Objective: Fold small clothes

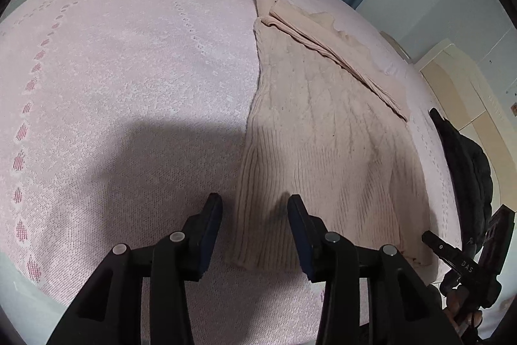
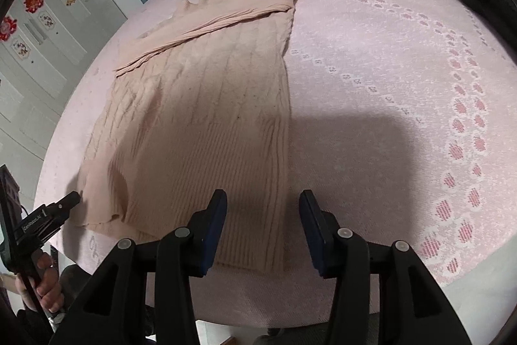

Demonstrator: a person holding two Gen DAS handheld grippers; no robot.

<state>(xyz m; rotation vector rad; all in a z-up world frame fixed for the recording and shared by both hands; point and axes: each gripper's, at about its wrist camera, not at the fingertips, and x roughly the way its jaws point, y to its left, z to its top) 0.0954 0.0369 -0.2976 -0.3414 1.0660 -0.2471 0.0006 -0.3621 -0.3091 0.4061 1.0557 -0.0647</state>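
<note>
— Count, please?

— One sweater (image 1: 326,144), one pink bedspread (image 1: 129,86), one dark garment (image 1: 465,170) at the right edge of the left view. My two grippers: left gripper (image 1: 255,228), right gripper (image 2: 263,225).

— Jaws?

— Both sets spread wide, pinching nothing. My left ones straddle the sweater's near hem corner; my right ones straddle its other side edge.

— Sweater's condition and place?

— Beige cable knit, ribbed hem nearest me, lying flat on the bedspread; a sleeve (image 2: 206,25) lies folded diagonally across the top. Right of centre in the left view, left of centre in the right view.
</note>
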